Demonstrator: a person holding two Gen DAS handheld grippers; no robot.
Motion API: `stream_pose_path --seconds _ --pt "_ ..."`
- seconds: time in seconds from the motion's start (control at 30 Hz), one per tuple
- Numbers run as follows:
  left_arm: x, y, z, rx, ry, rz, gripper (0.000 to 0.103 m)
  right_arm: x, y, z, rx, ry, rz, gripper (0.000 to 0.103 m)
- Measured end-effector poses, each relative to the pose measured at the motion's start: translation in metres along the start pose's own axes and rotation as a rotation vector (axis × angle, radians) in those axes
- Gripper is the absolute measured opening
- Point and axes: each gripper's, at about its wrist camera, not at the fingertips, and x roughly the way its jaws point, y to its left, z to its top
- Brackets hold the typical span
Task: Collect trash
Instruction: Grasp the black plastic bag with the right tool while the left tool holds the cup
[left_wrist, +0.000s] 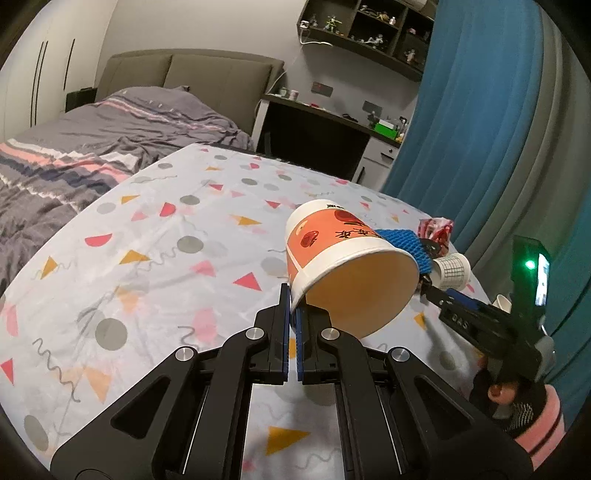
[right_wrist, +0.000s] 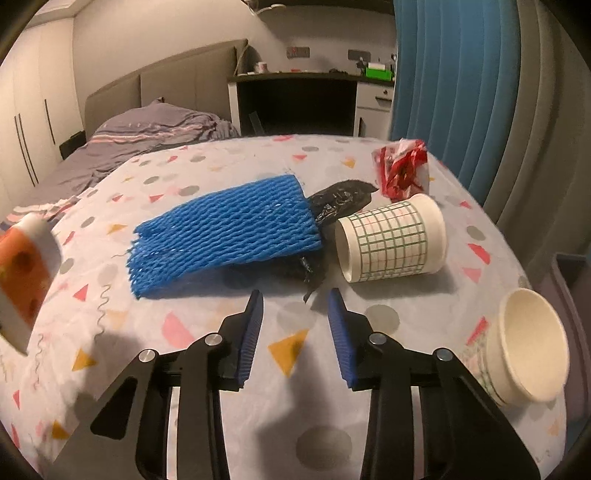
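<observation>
A: Leftmost, the left gripper has its fingers clamped on the rim of the orange-and-white paper bowl, lifted clear of the bench with its patterned cloth. One piece collected, I'd say.

B: And the rest?

A: All still lying there: the blue foam mesh sleeve, a crumpled black plastic bag poking out from under it, the green-checked paper cup on its side, a red-and-white wrapper behind, and a white paper cup near the right edge.

B: The right gripper?

A: Fingers apart, empty, aimed between sleeve and checked cup. No bin visible; the sleeve overlaps the bag, complicating a clean pick.
</observation>
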Motion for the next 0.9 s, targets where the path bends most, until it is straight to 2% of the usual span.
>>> stream_pose_path --seconds 0.33,0.47,0.6,0.7,0.9 --pt "0.01 0.006 -0.003 -0.01 0.013 -0.022 0.002 0.024 -0.008 0.01 0.036 0.051 0.019 0.026" --pt "0.014 0.006 -0.004 -0.011 0.024 -0.028 0.002 0.025 -0.008 0.014 0.033 0.047 0.024 0.01" --pt "0.015 0.006 -0.004 -0.009 0.026 -0.028 0.002 0.025 -0.009 0.014 0.03 0.045 0.03 0.002" --pt "0.015 0.006 -0.004 -0.012 0.026 -0.026 0.002 0.017 -0.007 0.013 0.023 0.025 0.044 0.001" --pt "0.014 0.006 -0.005 -0.01 0.023 -0.024 0.002 -0.021 0.003 0.013 -0.029 -0.077 0.061 0.001"
